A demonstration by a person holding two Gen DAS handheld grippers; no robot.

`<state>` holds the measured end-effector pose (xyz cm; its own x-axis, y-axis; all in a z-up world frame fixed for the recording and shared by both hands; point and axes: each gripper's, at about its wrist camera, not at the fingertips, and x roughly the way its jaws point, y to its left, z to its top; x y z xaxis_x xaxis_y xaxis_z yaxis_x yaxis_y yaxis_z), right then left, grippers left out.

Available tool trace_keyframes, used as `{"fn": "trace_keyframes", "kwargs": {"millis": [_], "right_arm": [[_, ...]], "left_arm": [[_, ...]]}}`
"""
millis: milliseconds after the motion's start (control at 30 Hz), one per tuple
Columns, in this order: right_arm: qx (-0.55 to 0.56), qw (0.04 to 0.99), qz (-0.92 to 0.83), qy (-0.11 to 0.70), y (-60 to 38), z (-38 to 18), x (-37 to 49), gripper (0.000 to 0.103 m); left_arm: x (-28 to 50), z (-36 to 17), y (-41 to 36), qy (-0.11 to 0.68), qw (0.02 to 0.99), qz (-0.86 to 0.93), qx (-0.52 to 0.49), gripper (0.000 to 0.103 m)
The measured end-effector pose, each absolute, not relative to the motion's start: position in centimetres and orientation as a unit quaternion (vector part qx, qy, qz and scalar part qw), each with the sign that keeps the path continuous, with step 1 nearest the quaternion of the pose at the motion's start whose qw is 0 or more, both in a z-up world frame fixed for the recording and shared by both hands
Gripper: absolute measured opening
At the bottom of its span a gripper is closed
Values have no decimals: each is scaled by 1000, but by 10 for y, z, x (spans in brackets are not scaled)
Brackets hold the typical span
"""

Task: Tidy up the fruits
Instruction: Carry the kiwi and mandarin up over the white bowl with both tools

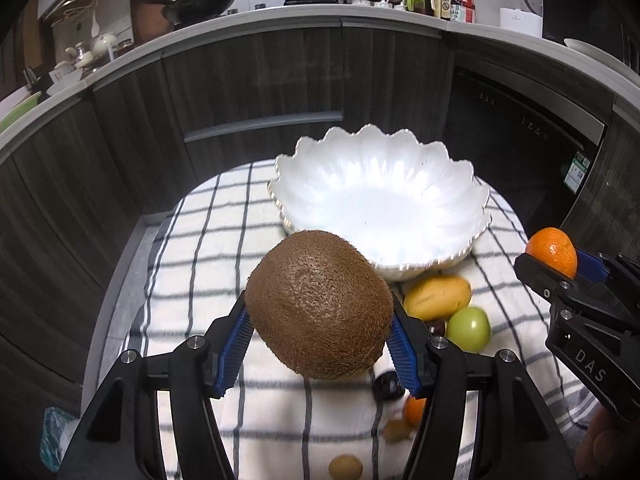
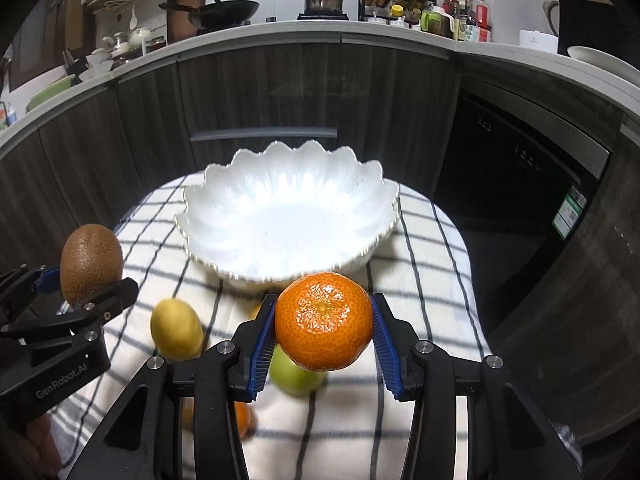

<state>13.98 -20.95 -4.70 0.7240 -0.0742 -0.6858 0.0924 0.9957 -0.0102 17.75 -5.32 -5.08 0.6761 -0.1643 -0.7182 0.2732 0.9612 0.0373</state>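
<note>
My left gripper (image 1: pixel 320 320) is shut on a brown kiwi (image 1: pixel 320 304) and holds it above the checked cloth, just short of the white scalloped bowl (image 1: pixel 460 184). My right gripper (image 2: pixel 324 324) is shut on an orange mandarin (image 2: pixel 324 322), also raised in front of the bowl (image 2: pixel 224 200). Each gripper shows in the other's view: the right with the mandarin (image 1: pixel 554 250), the left with the kiwi (image 2: pixel 91 262). The bowl holds nothing.
On the cloth (image 1: pixel 192 248) lie a yellow mango (image 1: pixel 438 298), a green apple (image 1: pixel 468 328), dark plums (image 1: pixel 386 386), another orange (image 1: pixel 414 410) and small kiwis (image 1: pixel 346 466). Dark cabinets and a cluttered counter stand behind.
</note>
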Motion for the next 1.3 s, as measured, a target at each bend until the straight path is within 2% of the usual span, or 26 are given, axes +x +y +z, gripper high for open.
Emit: {"fn": "trace_keyframes", "kwargs": {"millis": [600, 1300], "right_arm": [[23, 929, -35, 369, -231, -43, 224, 46], [32, 899, -29, 437, -245, -84, 310, 46]], "left_arm": [[264, -49, -87, 388, 904, -162, 71, 61], [339, -96, -112, 445, 872, -188, 84, 61]]}}
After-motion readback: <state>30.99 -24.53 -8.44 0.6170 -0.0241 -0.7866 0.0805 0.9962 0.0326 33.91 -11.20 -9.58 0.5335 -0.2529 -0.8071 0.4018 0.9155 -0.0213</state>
